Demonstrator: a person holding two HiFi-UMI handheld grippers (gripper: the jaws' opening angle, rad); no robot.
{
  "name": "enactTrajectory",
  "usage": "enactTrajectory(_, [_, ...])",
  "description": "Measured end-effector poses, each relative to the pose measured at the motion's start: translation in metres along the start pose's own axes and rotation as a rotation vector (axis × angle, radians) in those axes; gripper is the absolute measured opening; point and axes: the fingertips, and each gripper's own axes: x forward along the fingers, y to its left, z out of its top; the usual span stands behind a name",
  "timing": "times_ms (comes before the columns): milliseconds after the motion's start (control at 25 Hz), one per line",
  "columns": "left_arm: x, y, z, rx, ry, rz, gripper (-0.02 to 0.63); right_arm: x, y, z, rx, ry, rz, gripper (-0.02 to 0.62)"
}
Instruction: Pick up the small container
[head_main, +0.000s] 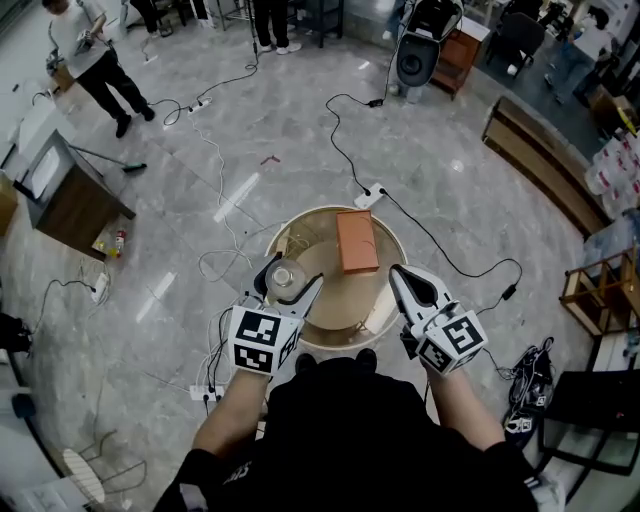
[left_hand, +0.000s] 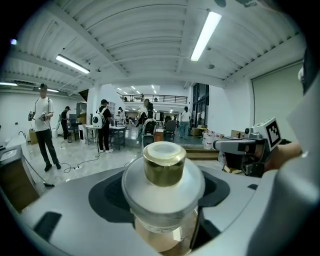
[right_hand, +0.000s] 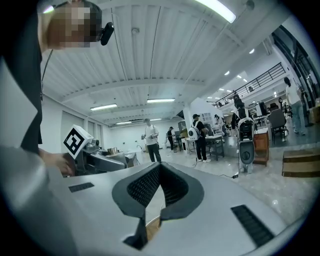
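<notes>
Small container (head_main: 283, 276): a clear jar with a gold cap (left_hand: 164, 161), pinched at its body between the jaws of the left gripper (head_main: 291, 286), above the near-left part of the round table (head_main: 398, 250). The jar stands upright, long axis vertical and cap uppermost, crosswise to the line of the jaws, which bear on two opposite sides below its shoulder. Tan tabletop shows beneath the base in the left gripper view, so the jar appears to hang clear of the surface, though contact cannot be ruled out. The right gripper (head_main: 397, 274) has its jaws pressed together on nothing and is well apart to the jar's right. An orange box (head_main: 357, 241) lies flat farther across the table, beyond both grippers. Judgement: the lift rests with the left hand alone, and any rise would run along the jar's own axis.
</notes>
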Motion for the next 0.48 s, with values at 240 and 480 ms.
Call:
enactTrajectory(240, [0.0, 0.005, 0.008, -0.004, -0.012, 0.03, 0.344, -0.001, 0.003, 0.009, -0.015, -0.017, 0.035, 0.011])
enactTrajectory(480, [-0.011, 0.01, 0.008, -0.02, -0.011, 0.05, 0.344, -0.006, 0.012, 0.014, -0.015, -0.022, 0.039, 0.011])
